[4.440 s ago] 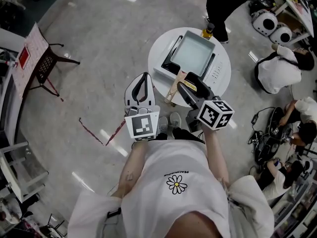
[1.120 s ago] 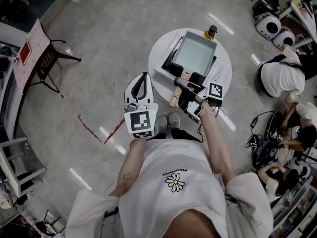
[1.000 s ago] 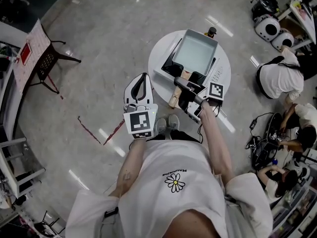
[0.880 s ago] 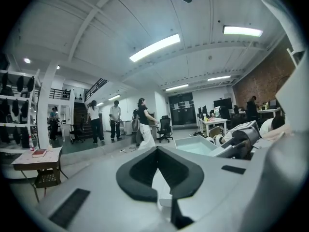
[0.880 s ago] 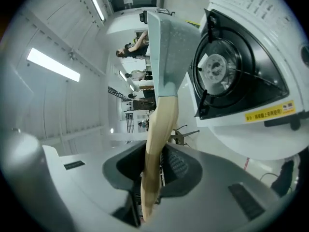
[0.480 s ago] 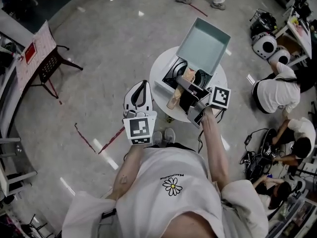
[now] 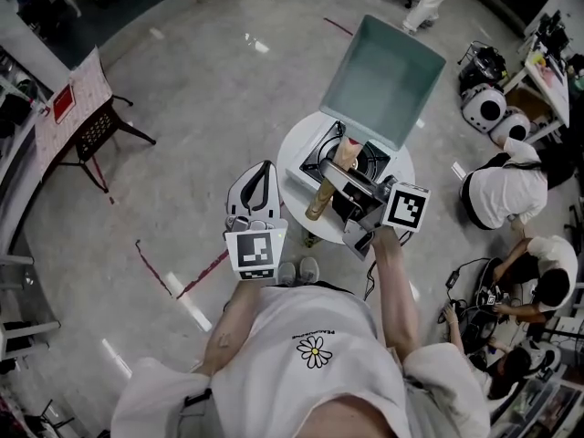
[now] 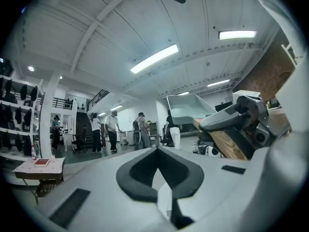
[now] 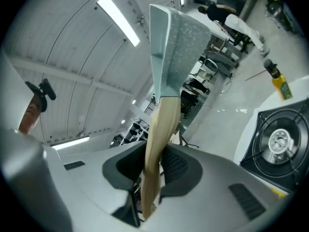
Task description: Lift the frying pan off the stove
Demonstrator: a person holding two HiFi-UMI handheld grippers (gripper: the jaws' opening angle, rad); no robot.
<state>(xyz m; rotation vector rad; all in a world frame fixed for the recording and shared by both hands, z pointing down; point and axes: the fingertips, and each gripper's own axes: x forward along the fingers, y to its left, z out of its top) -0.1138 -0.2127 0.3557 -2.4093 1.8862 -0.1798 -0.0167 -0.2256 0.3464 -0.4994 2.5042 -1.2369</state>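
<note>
One grip only — right hand-held gripper (image 7: pixel 339 179) clamps the pale wooden handle (image 7: pixel 321 199); square teal frying pan (image 7: pixel 383 76) hangs above the black stove (image 7: pixel 365 158), 12 o'clock. Raise level. Left hand-held gripper (image 7: pixel 265 168) closed, empty.

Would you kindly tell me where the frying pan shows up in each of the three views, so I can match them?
Head view: the frying pan is upper centre-right, tilted above the round table.
Left gripper view: right of centre, its pale body seen from the side.
Right gripper view: top centre, rising from the jaws.
Shared landmark: its wooden handle, clamped in the right gripper.
</note>
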